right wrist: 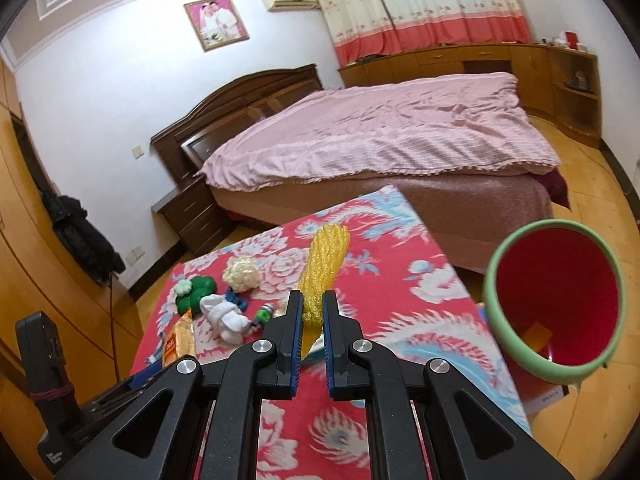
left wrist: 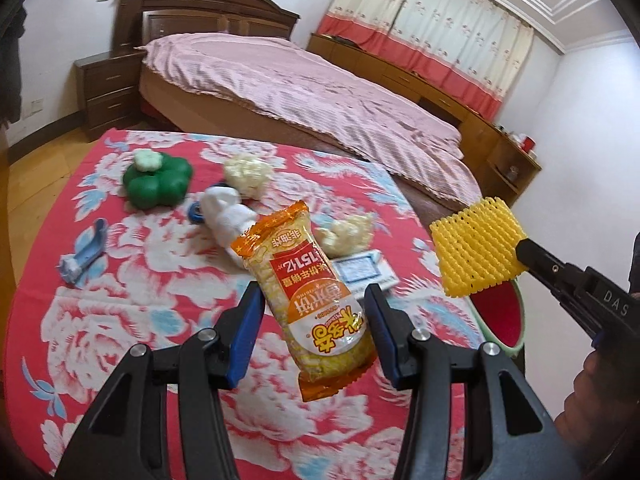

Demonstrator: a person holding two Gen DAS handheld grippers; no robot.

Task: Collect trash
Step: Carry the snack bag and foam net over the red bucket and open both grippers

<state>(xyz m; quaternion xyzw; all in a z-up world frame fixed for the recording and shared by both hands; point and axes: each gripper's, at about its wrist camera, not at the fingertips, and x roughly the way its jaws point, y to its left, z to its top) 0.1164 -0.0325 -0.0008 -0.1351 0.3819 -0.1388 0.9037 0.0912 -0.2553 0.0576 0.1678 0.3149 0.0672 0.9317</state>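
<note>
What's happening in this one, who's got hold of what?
A person is clearing trash off a table with a red floral cloth. The left gripper holds an orange snack packet between its blue pads. The right gripper is clamped on a yellow foam fruit net, held up near the red bin with a green rim beside the table. A green clover-shaped toy, white foam nets and a rolled white cloth lie on the cloth.

Orange snack packet (left wrist: 316, 300) seen upside down, red panel printed "1512" among Chinese characters too inverted to read with certainty, right gripper (left wrist: 520, 250) body stamped "DAS", other labels illegible
</note>
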